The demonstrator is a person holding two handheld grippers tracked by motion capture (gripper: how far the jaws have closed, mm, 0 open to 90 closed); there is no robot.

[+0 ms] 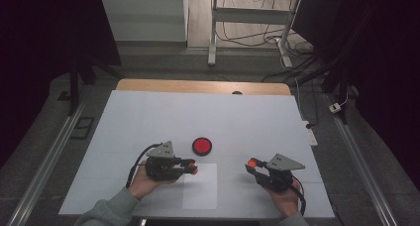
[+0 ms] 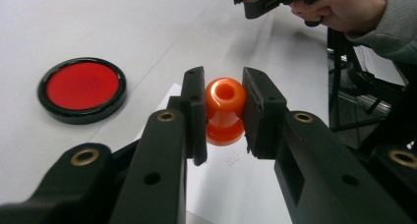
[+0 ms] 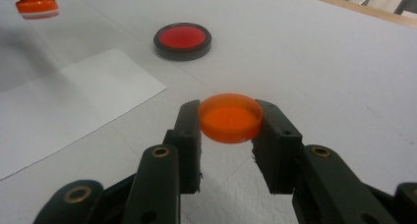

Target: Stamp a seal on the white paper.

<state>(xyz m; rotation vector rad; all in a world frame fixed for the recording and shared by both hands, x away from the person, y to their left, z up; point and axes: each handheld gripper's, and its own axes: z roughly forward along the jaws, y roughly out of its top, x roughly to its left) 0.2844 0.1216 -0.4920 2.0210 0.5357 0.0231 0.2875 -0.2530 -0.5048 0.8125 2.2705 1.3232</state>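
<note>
Firmly clamped: orange stamp (image 2: 224,111), orange cap (image 3: 230,118).

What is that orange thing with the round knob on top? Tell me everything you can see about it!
It looks like a small orange stamp of shiny plastic. It has a ball-shaped knob with a little hole on top, a narrow neck, and a wider round base with a pale underside. The left gripper pinches the knob between its black jaws and holds it in the air, above the white sheet of paper. Nothing else touches it.
</note>
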